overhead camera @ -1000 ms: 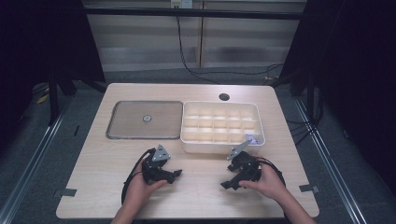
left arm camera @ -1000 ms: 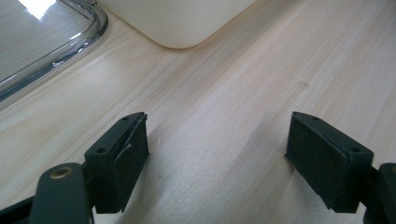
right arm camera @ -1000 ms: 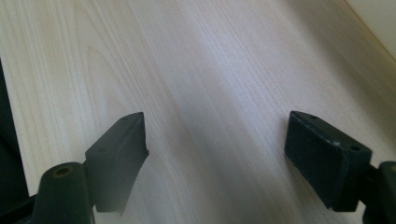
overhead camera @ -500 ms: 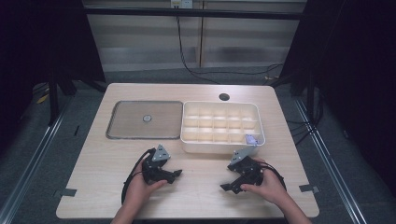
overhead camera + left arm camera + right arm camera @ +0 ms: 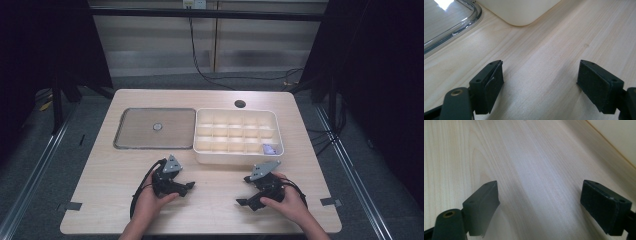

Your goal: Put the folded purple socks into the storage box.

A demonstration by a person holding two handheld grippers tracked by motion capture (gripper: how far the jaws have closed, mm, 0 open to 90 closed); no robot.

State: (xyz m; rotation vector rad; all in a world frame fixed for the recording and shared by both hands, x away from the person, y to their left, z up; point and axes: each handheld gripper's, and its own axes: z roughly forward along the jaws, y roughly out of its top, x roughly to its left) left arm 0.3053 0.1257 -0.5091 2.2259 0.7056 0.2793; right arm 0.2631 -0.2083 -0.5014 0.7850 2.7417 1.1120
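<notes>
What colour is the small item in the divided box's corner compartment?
Pale purple, seen best in the high view.

The high view is looking forward and down from above on the whole table [image 5: 210, 210]. Each gripper view is riding low and close over the wood, facing along its own fingers [image 5: 489, 87]; both are sharing the white tray's [image 5: 519, 12] wall.

surface: wooden table [image 5: 210, 205] | on it: clear lid [image 5: 155, 128], compartment box [image 5: 237, 136]
</notes>
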